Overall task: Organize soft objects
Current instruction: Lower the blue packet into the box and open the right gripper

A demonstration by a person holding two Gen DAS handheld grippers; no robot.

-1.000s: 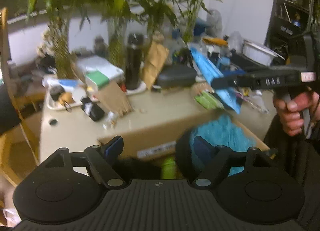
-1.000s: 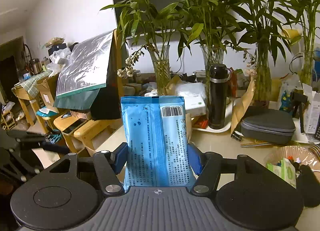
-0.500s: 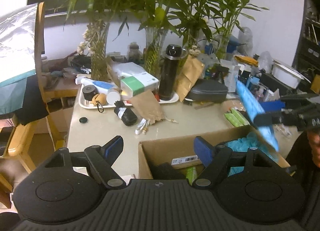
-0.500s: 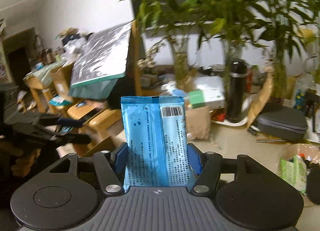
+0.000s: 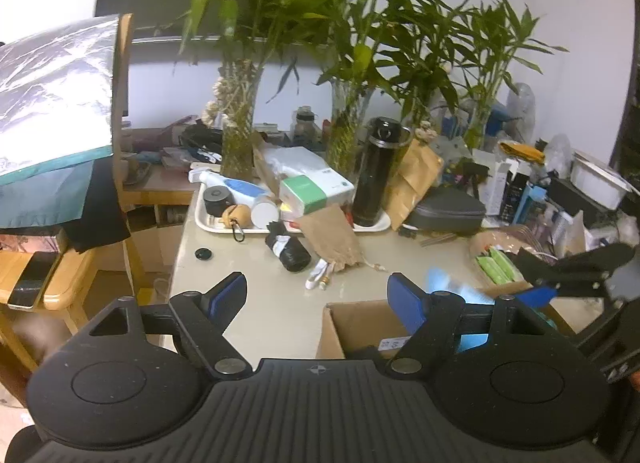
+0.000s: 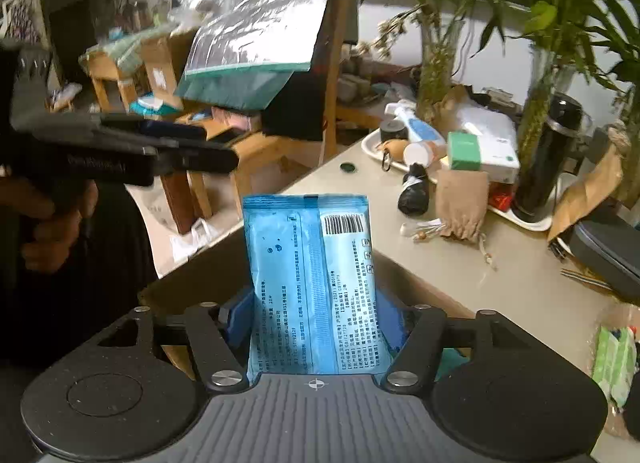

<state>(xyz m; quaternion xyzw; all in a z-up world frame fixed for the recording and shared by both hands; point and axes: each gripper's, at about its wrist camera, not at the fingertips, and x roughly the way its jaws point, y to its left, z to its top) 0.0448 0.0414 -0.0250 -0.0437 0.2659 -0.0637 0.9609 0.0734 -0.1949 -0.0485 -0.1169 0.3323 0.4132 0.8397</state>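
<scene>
A blue wet-wipe packet [image 6: 310, 283] stands between the pads of my right gripper [image 6: 316, 315], over the open cardboard box [image 6: 200, 263]. The jaws are opening, and the pads still touch the packet's sides. In the left wrist view the packet [image 5: 452, 287] is a blue blur ahead of the right gripper [image 5: 538, 295], above the box [image 5: 352, 323]. My left gripper [image 5: 316, 291] hangs open and empty over the table's near edge, left of the box. Something teal [image 6: 452, 359] lies inside the box. Green packets [image 5: 498, 267] sit on the table to the right.
A brown drawstring pouch [image 5: 332, 239] and a black roll [image 5: 288, 251] lie mid-table. Behind them are a white tray [image 5: 216, 225], a black flask [image 5: 376, 179], bamboo vases [image 5: 238, 143] and a grey case [image 5: 448, 209]. A wooden chair [image 5: 120, 111] stands left of the table.
The right gripper has carried the blue packet leftward until it is over the box. The left gripper has drawn back and swung left, so the box now lies at its right.
</scene>
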